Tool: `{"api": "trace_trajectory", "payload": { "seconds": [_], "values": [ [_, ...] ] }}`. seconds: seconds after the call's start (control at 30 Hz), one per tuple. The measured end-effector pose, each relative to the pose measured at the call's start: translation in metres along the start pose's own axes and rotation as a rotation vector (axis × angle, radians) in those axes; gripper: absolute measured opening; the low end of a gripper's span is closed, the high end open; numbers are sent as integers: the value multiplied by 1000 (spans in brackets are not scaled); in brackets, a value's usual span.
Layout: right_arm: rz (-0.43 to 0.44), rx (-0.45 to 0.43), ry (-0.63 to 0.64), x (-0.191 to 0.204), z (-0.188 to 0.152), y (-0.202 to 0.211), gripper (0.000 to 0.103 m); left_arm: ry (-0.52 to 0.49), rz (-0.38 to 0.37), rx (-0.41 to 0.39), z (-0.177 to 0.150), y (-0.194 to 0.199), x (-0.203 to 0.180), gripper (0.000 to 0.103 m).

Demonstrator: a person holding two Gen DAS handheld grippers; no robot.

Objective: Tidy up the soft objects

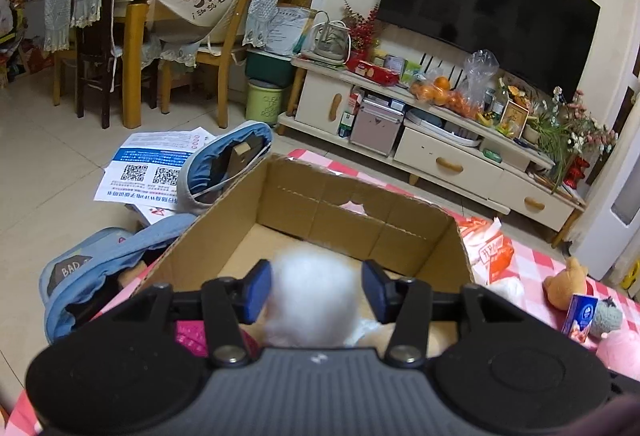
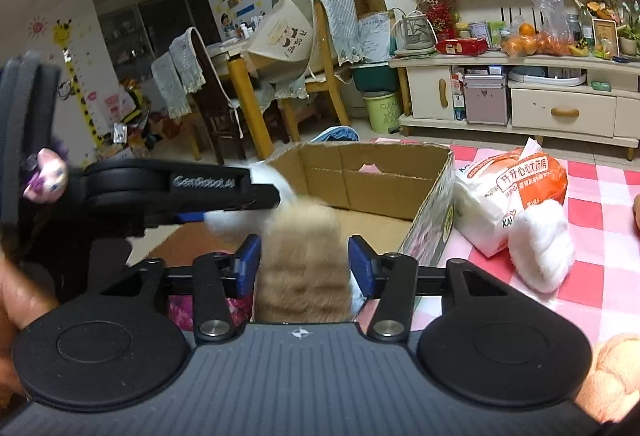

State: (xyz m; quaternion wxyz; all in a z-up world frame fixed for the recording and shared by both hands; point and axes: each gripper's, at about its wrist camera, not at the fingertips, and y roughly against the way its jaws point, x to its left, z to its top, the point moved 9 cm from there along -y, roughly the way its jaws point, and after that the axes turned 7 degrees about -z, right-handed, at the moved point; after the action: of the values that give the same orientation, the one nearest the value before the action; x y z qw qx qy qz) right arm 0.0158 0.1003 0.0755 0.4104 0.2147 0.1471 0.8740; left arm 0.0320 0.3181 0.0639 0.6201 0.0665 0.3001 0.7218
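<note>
Spread left hand-held gripper [image 1: 316, 290] frames white fluff; only right hand-held gripper [image 2: 304, 264], spread, shows tan fur.

white-and-tan plush toy [image 2: 300, 264] over cardboard box [image 2: 372, 175]

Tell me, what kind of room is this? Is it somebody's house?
Most likely a home's living and dining room. A big dark television hangs above a cream TV cabinet crowded with oranges and plants, and wooden dining chairs stand around a table farther back. A cardboard box sits on a pink checked cloth.
</note>
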Motion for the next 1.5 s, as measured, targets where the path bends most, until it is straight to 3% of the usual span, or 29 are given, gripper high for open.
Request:
{"api": "trace_trajectory", "payload": {
  "seconds": [0.07, 0.13, 0.53, 0.83, 0.97, 1.5],
  "values": [
    [1, 3, 12, 2, -2, 3, 89, -11, -6, -13, 1, 4, -4, 70],
    [-5, -11, 11, 0, -1, 10, 99, -38, -8, -27, 3, 7, -11, 70],
    [-172, -161, 31, -42, -2, 72, 99, -105, -35, -35, -3, 11, -39, 75],
    [-259, -174, 50, -64, -18, 92, 101, -178, -45, -36, -12, 13, -65, 80],
    [-285, -181, 37, -71, -20, 99, 102, -205, -48, -38, -15, 14, -78, 91],
    [-388, -239, 19, -93, -34, 127, 103, -294, -93, -46, -32, 14, -125, 99]
  ]
}}
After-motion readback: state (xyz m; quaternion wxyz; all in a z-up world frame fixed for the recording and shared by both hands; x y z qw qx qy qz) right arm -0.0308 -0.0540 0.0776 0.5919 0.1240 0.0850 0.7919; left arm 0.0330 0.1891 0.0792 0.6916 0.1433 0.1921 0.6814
